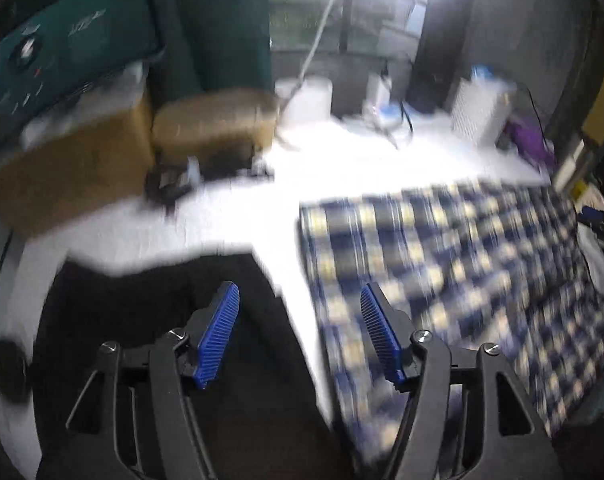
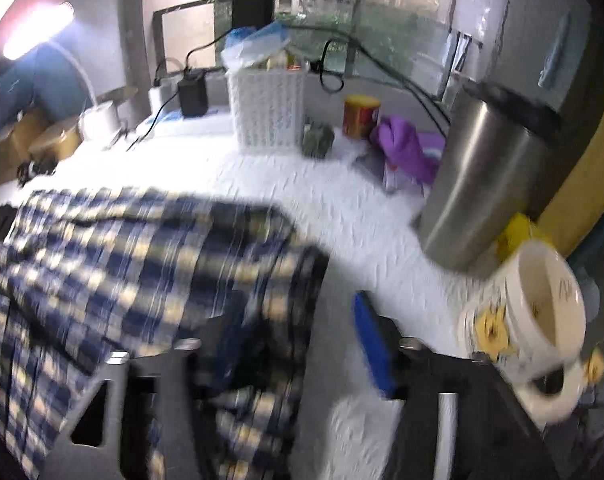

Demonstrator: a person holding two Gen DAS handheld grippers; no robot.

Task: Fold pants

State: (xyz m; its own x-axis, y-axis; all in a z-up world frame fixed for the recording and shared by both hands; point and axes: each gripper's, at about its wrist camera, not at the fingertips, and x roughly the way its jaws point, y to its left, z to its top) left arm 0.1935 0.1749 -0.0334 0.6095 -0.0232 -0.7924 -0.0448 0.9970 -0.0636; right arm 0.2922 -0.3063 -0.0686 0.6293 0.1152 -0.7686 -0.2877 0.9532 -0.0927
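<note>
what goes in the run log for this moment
task fold pants | plaid pants lying on white table | left gripper open, empty | right gripper open

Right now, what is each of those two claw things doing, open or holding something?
Left gripper: jaws open, nothing between them.
Right gripper: jaws open; the plaid pants lie over its left finger, not pinched.

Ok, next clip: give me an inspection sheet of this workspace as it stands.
Surface: white table, partly bare.
Job's things: plaid pants lying flat, image blurred.
Clutter: white basket, steel canister, mug, purple cloth, cardboard boxes.
Grippers: left hand-held gripper open, empty; right hand-held gripper open, pants edge between the fingers.
Cables: black cable behind basket.
Surroundings: window.
</note>
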